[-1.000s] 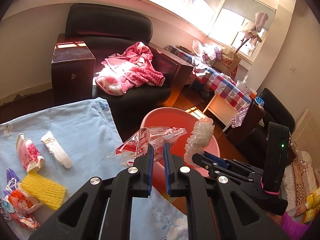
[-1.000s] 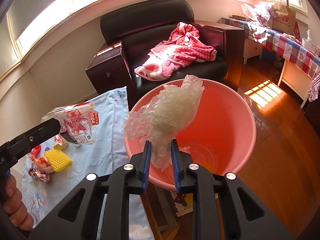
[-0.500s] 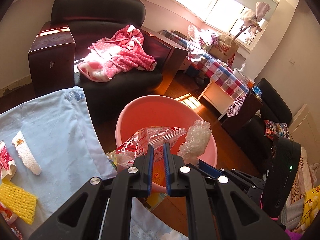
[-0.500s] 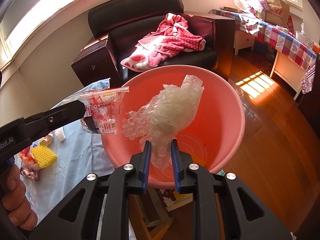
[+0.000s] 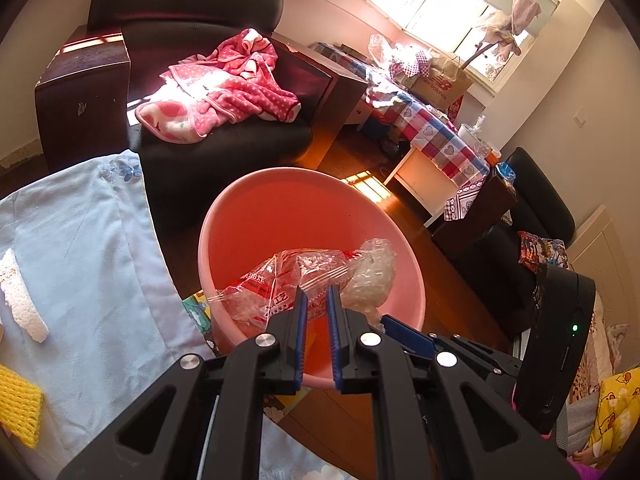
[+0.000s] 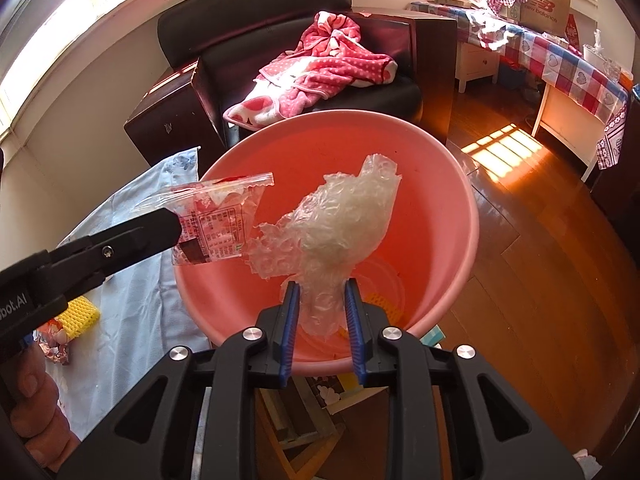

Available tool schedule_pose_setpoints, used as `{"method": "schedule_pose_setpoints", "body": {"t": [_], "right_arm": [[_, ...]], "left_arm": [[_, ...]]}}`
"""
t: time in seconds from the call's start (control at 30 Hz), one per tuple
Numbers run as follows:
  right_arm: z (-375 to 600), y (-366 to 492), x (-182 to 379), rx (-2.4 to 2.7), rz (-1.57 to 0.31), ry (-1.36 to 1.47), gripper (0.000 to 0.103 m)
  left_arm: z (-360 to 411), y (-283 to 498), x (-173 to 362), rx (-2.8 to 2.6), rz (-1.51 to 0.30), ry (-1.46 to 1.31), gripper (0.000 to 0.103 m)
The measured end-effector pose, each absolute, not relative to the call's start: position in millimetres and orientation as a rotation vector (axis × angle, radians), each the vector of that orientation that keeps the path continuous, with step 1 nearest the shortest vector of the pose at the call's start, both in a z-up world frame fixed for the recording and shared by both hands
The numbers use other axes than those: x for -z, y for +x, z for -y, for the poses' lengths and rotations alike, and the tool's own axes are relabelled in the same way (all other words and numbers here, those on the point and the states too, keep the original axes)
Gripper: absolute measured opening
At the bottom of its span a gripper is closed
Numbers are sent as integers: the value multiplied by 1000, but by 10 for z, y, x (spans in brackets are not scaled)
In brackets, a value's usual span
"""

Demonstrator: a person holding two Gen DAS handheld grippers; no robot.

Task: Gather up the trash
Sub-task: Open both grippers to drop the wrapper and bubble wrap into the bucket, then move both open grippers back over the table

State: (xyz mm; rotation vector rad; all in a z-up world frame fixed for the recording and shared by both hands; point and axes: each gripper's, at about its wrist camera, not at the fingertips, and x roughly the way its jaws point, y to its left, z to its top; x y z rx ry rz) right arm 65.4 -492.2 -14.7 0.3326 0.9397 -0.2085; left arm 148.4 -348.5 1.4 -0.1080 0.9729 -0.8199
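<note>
My left gripper is shut on a clear red-printed snack wrapper and holds it over the near rim of a pink plastic basin. In the right wrist view the wrapper hangs over the basin's left rim. My right gripper is shut on a crumpled clear bubble-wrap piece, held above the basin's inside. That piece also shows in the left wrist view. A yellow foam net lies in the basin's bottom.
A table with a light blue cloth is at the left, carrying a white foam piece, a yellow foam net and a crumpled wrapper. A black armchair with a pink blanket stands behind the basin. Wooden floor lies to the right.
Both grippers have moved forward with their trash, from beside the table to over the basin. The basin now looks larger and closer. Both stay shut.
</note>
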Motion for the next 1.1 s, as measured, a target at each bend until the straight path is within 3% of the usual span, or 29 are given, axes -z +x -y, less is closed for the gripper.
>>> {"method": "schedule_pose_setpoints", "body": {"t": [0.17, 0.33, 0.6, 0.7, 1.1], "right_arm": [[4951, 649, 175, 202, -947, 346, 29], [4922, 634, 170, 193, -940, 346, 32], [4875, 603, 138, 191, -933, 338, 32], [4839, 599, 122, 184, -932, 332, 32], [4417, 623, 25, 84, -911, 294, 32]], "left_arm": [[3482, 1474, 14, 802, -980, -106, 12], [3427, 1466, 1, 788, -982, -117, 28], [3315, 1426, -70, 774, -958, -126, 33], [3243, 1391, -102, 759, -943, -116, 40], [2671, 1219, -135, 610, -915, -75, 44]]}}
